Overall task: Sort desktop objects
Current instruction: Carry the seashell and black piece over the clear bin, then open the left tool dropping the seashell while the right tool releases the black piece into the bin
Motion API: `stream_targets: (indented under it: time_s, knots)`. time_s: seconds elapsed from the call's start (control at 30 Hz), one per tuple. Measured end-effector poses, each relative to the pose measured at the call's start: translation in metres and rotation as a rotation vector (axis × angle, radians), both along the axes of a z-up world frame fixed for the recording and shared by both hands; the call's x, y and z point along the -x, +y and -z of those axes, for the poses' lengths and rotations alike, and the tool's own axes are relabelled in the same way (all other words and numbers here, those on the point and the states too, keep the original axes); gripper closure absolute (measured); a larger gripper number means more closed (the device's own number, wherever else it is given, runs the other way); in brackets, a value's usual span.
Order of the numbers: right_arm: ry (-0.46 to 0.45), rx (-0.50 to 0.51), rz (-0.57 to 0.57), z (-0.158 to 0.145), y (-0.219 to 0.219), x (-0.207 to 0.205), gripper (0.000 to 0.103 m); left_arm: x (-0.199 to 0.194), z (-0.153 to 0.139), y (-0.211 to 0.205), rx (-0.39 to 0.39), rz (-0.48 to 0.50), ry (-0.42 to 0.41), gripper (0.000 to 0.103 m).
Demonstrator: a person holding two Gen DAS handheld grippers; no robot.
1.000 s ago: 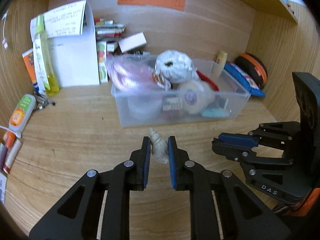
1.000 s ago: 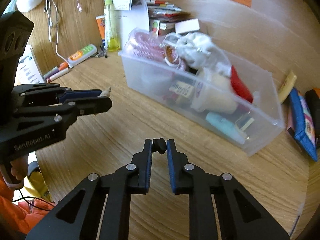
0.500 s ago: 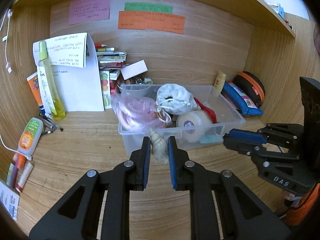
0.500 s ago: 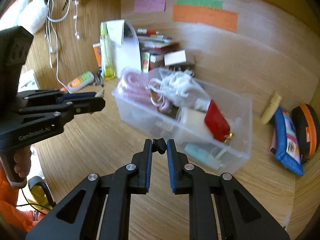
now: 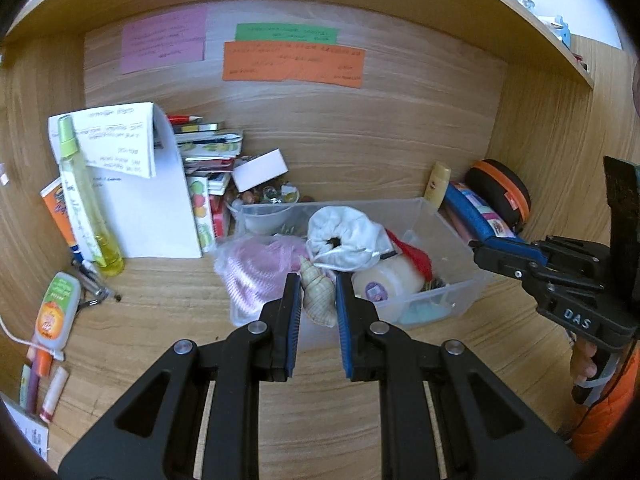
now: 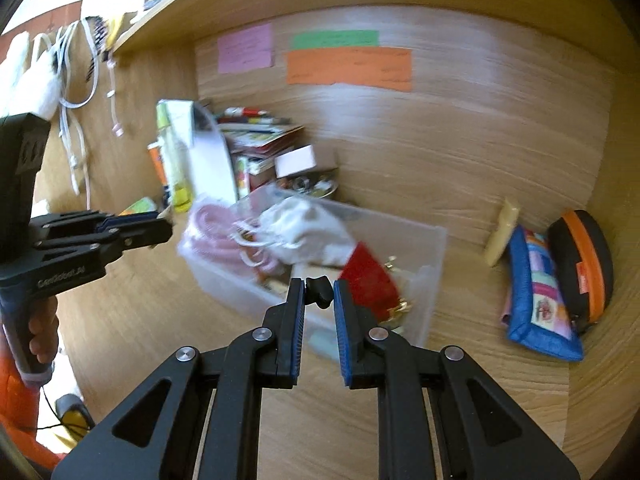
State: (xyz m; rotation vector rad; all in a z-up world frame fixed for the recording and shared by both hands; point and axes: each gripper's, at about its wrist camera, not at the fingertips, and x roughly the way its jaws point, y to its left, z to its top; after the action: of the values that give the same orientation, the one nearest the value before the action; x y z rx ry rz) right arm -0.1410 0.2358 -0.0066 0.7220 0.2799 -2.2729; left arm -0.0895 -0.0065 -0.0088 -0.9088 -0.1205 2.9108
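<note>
Since a second ago both my hand-held grippers have lifted off the counter (image 5: 168,304) and closed in on the bin (image 5: 460,236); a second back the shell hung low over bare wood in front of it, now it sits level with the bin's near rim.

Left hand-held gripper (image 5: 318,296): jaws narrow, clamped on the shell (image 5: 316,296), spire pointing up and away from me. The shell hangs just in front of the bin's near wall, over its left half, with the pink bundle (image 5: 256,276) and white pouch (image 5: 344,236) inside just behind it.

Right hand-held gripper (image 6: 318,296): jaws narrow, pinching a small black piece (image 6: 319,290) at the tips; I cannot tell what it is. It hangs over the bin's (image 6: 432,280) near wall, right half, beside the red item (image 6: 370,284) inside. This view is blurred.

From the left view, the right gripper (image 5: 492,252) comes in at the bin's right end. Right of the bin, against the side wall: blue pouch (image 6: 536,292) and black-and-orange case (image 6: 584,256). Left of the bin: yellow bottle (image 5: 82,200) standing before white paper (image 5: 160,208).
</note>
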Motion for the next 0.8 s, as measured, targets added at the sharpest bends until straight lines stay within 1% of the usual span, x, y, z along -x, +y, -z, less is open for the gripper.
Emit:
stream_targets:
  time_s: [0.17, 0.23, 0.33, 0.4, 0.6, 0.7, 0.8]
  knots:
    - [-0.01, -0.01, 0.038, 0.001, 0.002, 0.019, 0.09, 0.014, 0.005, 0.012, -0.011, 0.039, -0.019, 0.087]
    - [-0.023, -0.007, 0.047, 0.003, 0.001, 0.026, 0.09, 0.022, 0.008, 0.017, -0.017, 0.064, -0.041, 0.087]
    - [-0.07, -0.002, 0.034, 0.012, -0.007, 0.037, 0.09, 0.035, 0.016, 0.024, -0.027, 0.087, -0.075, 0.087]
    - [-0.079, -0.009, 0.025, 0.018, -0.013, 0.039, 0.09, 0.043, 0.022, 0.028, -0.025, 0.094, -0.096, 0.087]
    - [-0.109, -0.019, 0.017, 0.034, -0.023, 0.048, 0.09, 0.057, 0.034, 0.032, -0.017, 0.092, -0.133, 0.087]
    - [-0.137, 0.008, 0.009, 0.037, -0.019, 0.054, 0.09, 0.062, 0.038, 0.03, -0.016, 0.085, -0.146, 0.087]
    - [-0.142, 0.022, 0.021, 0.038, -0.015, 0.057, 0.09, 0.067, 0.042, 0.031, -0.016, 0.08, -0.156, 0.087]
